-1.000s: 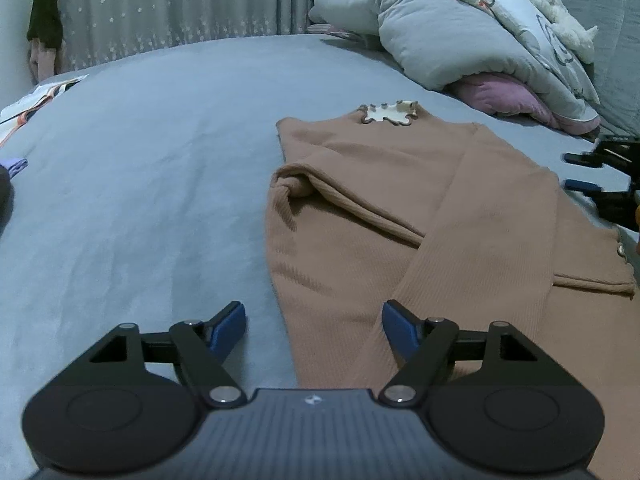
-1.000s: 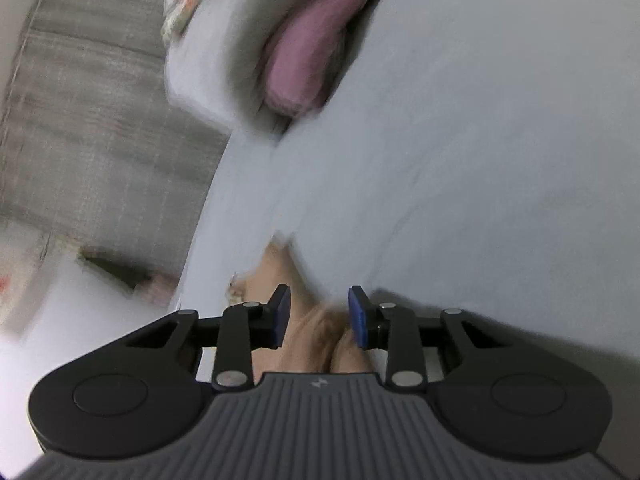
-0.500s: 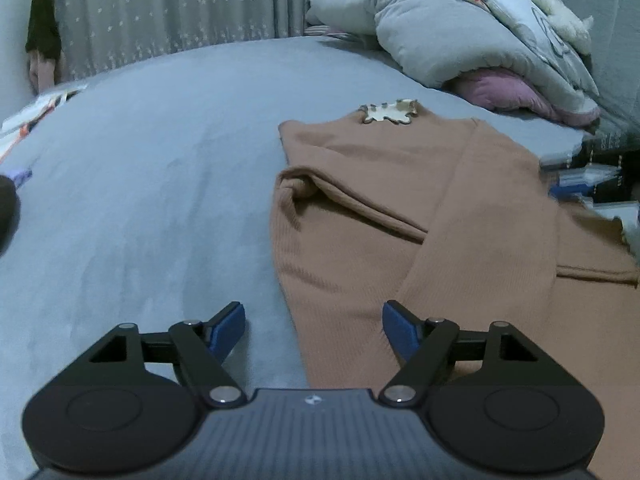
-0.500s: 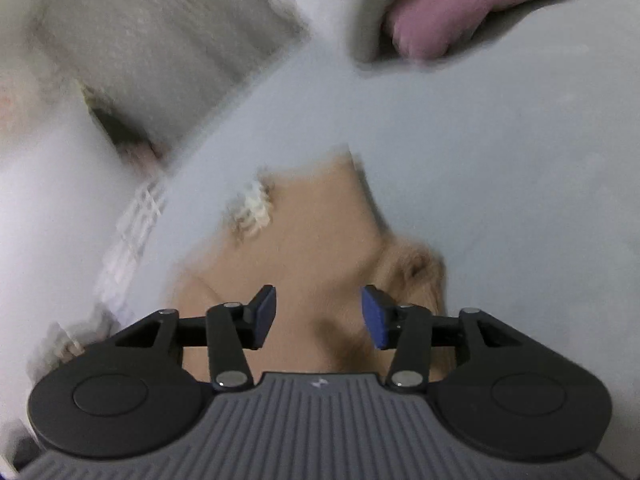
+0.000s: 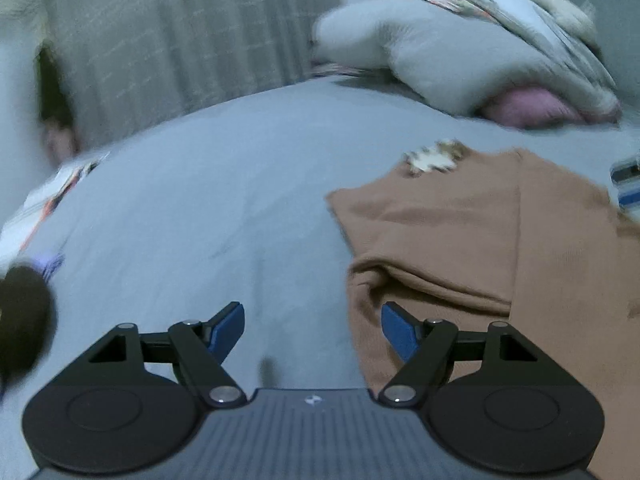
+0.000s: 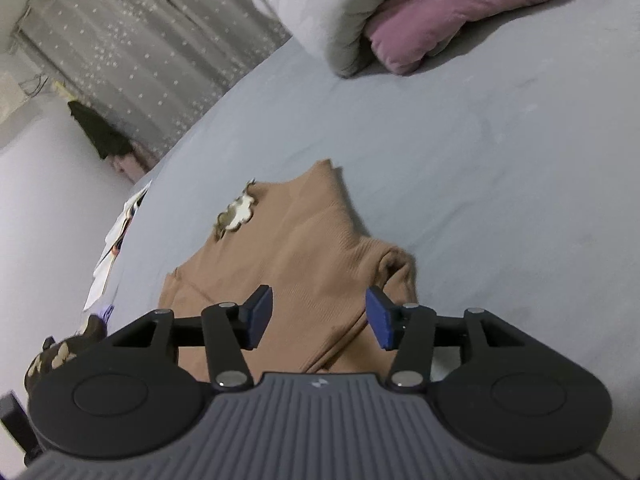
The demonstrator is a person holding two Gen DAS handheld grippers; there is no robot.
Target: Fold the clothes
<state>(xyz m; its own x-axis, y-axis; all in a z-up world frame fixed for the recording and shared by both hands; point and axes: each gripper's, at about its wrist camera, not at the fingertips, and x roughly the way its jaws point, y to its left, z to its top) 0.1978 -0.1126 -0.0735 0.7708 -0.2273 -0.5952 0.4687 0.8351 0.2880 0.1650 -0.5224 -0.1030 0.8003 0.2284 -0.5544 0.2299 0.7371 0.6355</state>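
On the grey bed (image 6: pixel 500 152), a brown sweater (image 6: pixel 288 256) lies flat w/ sleeves folded in, pale patch (image 6: pixel 236 216) near its collar. Right gripper (image 6: pixel 319 317) hovers over the sweater's near part, jaws opening, nothing pinched btwn them. Left gripper (image 5: pixel 312 332) sits at the sweater's left edge (image 5: pixel 440 240), jaws wide but closing, pads off the cloth. Rolled duvet (image 6: pixel 332 4) & pink pillow (image 6: pixel 432 28) well apart at the bed's far end.
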